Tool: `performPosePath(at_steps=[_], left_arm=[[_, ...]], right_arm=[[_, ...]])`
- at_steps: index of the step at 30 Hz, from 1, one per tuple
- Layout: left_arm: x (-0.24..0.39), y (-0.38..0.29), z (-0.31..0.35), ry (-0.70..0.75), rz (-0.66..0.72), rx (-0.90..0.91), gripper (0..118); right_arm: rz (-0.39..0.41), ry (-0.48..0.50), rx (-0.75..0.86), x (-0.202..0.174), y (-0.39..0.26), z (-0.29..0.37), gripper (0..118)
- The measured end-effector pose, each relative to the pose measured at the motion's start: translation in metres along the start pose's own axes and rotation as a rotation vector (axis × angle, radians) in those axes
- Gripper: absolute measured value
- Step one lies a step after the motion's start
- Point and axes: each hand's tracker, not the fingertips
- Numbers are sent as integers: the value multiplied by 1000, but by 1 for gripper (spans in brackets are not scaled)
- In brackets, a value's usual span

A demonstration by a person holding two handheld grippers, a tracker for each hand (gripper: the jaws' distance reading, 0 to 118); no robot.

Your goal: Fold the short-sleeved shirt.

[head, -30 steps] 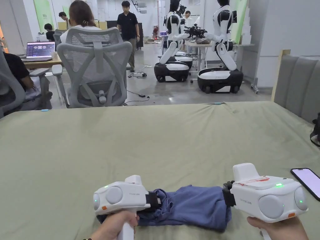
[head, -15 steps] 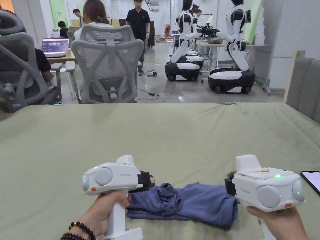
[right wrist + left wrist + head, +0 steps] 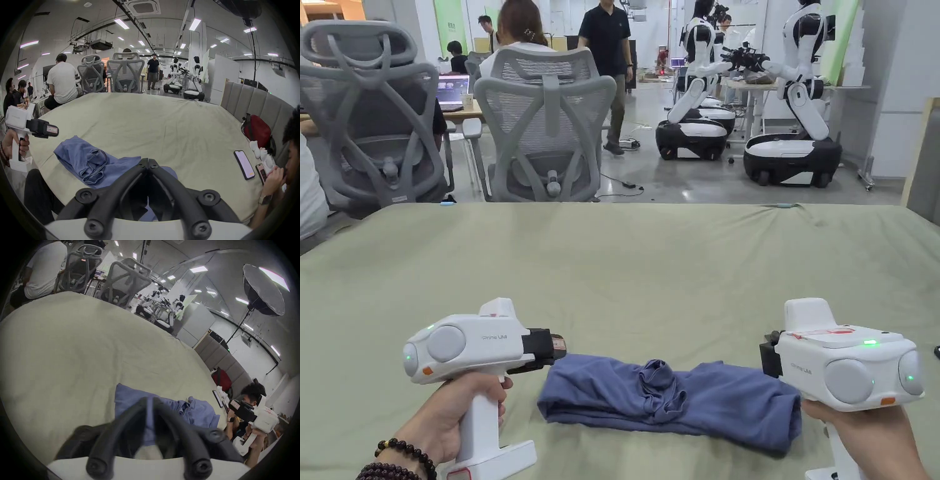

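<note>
Lay in a long folded band on the green bed (image 3: pixel 625 262): the blue short-sleeved shirt (image 3: pixel 675 400). Left claw (image 3: pixel 150 400) almost pressed together, right claw (image 3: pixel 148 160) pressed together, both empty. Probably best next: pinching one end, doubling across, edges aligned.

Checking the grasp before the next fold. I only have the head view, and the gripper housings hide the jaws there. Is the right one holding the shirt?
Observer: No. The right gripper has its jaws meeting at the tips with nothing between them, above one end of the blue shirt.
Operator: And the left?
Observer: The left gripper pinches no cloth either. Its jaws sit close together with a thin slit, too blurred to call shut.
Operator: Anything off to my right?
Observer: A phone lies screen up on the bed, apart from the shirt.
</note>
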Motion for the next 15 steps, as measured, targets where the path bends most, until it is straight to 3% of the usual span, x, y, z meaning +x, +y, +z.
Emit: performPosePath(at_steps=[2,3,4,7,13,14,15], left_arm=[[-5,-1,-10,-3,35,-27,108],[-8,-3,-16,18,56,-51,118],[-11,-6,-20,29,60,-58,118],[-21,-10,-32,78,65,-45,95],[-25,-23,-56,87,91,-100,90],[-22,-26,-58,89,92,-90,74],[-18,-28,-61,96,80,-75,49]], right_arm=[[-6,17,-5,-1,-2,0,0],[-1,20,-9,-2,-3,-2,0],[4,20,-12,-3,-3,-2,0],[2,24,-19,-3,-5,-1,0],[-1,23,-33,3,-10,-7,0],[-3,23,-36,3,-10,-7,0],[-3,24,-38,1,-10,-5,0]])
